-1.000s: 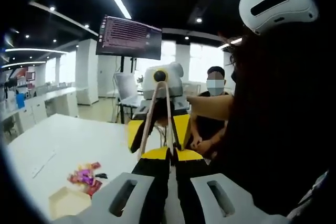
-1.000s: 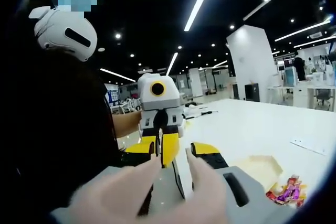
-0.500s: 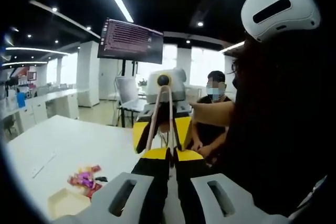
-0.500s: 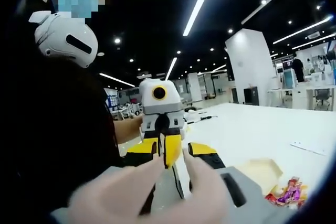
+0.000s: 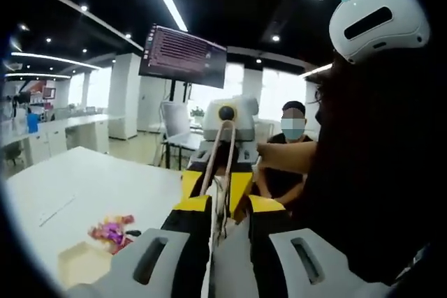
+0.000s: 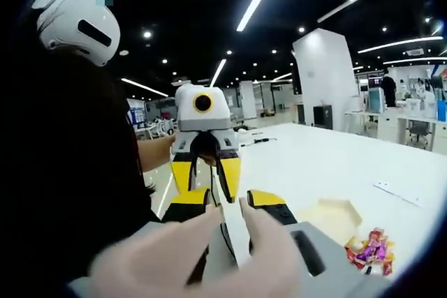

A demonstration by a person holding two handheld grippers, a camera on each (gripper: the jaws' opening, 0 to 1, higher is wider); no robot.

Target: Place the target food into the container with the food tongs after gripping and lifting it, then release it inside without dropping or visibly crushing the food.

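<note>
Left gripper view: left gripper [image 5: 218, 209] is held up off the white tabletop [image 5: 84, 186], yellow-tipped fingers [image 5: 190, 204] near each other with the food tongs [image 5: 222, 165] running up between them — looks like they're clamped on the tongs' lower end, though the contact itself is hard to make out. The tongs rise toward the right gripper [image 5: 223, 169], which faces this camera straight ahead with a hand [image 5: 269, 155] on it. Low left on the tabletop sit the pale shallow container [image 5: 82, 264] and, just beside it, the target food [image 5: 110, 231], a small pile of bright pink and red wrapped pieces, outside the container. A monitor [image 5: 183, 56] hangs overhead and a seated person [image 5: 288, 151] is in the background. Right gripper view: right gripper [image 6: 225, 202] fingers [image 6: 268, 200] stand apart, a pale tong blade [image 6: 234, 232] lying between them, nothing pinched that I can see. The left gripper [image 6: 204, 172] faces the camera from ahead. The container [image 6: 334, 217] and the target food [image 6: 370, 250] sit low right, touching or nearly so, well clear of both grippers.
</note>
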